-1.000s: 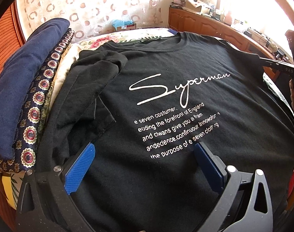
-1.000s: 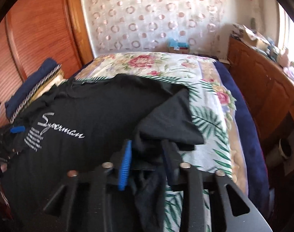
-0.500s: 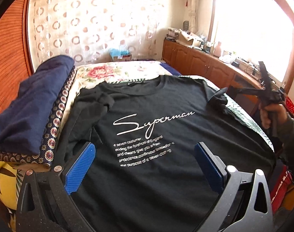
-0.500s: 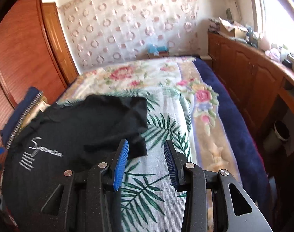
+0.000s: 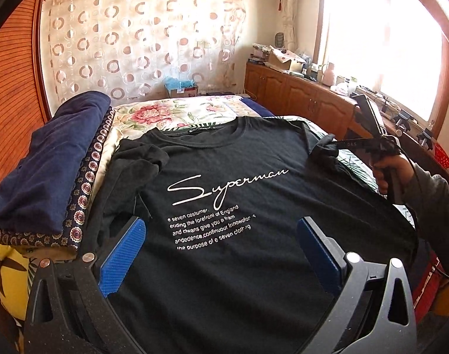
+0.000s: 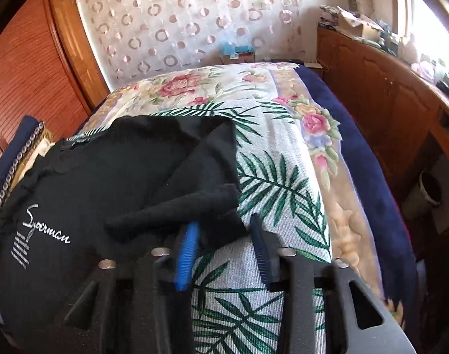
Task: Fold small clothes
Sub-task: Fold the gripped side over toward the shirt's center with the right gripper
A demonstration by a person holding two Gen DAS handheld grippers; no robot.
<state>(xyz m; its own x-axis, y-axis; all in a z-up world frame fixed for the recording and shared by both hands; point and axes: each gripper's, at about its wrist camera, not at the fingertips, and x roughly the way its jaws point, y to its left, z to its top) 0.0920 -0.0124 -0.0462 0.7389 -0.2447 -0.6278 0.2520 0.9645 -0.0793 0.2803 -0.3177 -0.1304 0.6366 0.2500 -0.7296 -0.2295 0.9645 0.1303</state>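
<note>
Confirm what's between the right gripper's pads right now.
The bunched sleeve of the black T-shirt, with palm-print bedspread below it. The right gripper has its jaws closing around it. Seen in the right wrist view.

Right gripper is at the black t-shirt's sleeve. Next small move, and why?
Probably finish closing, then draw the sleeve inward across the black printed t-shirt. The right gripper is closing with the sleeve edge between its pads, and that sleeve lies bunched over the leaf-print bedspread.

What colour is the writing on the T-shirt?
White, on the black T-shirt; it shows best in the left wrist view.
</note>
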